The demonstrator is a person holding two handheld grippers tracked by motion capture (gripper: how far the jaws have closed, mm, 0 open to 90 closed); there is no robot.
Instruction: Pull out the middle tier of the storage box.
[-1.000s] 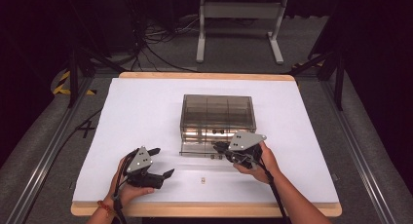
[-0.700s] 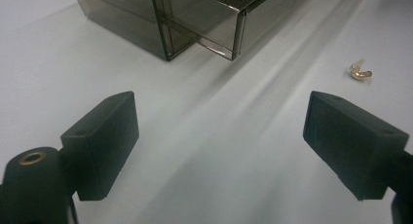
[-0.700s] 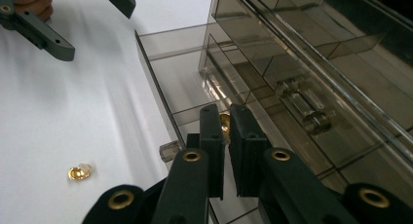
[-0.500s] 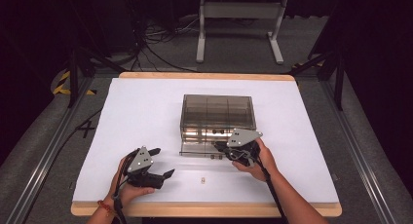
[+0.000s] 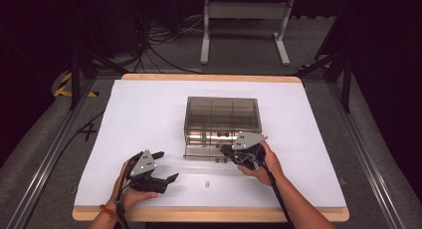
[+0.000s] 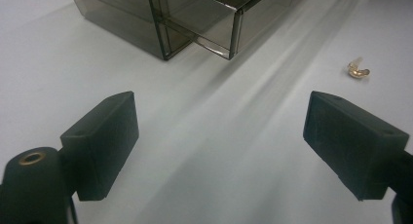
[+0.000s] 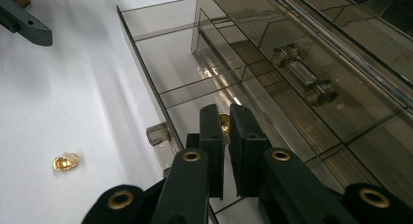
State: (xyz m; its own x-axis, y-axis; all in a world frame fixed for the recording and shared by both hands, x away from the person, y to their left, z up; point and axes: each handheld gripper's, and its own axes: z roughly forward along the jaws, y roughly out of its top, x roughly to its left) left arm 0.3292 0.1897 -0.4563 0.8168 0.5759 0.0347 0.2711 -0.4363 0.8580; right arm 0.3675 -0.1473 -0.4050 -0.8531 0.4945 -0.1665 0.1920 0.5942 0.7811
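The right gripper [image 7: 225, 121] pinches a small gold-coloured metal piece [image 7: 225, 121] between nearly closed jaws above the pulled-out drawer [image 7: 185, 73] of a smoky transparent plastic drawer cabinet [image 5: 223, 113]. The left gripper [image 6: 219, 136] rests wide open on the white table [image 5: 149, 109], near another small gold piece [image 6: 358, 70].

Right tool [image 7: 226, 122] pinching gold piece [image 7: 224, 121] over open drawer [image 7: 165, 63].

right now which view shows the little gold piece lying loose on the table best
The left gripper view: the gold piece lies sharp and unblocked on the white table, beyond the open left tool. The right gripper view shows it small at the left; the high view gives a mere speck.
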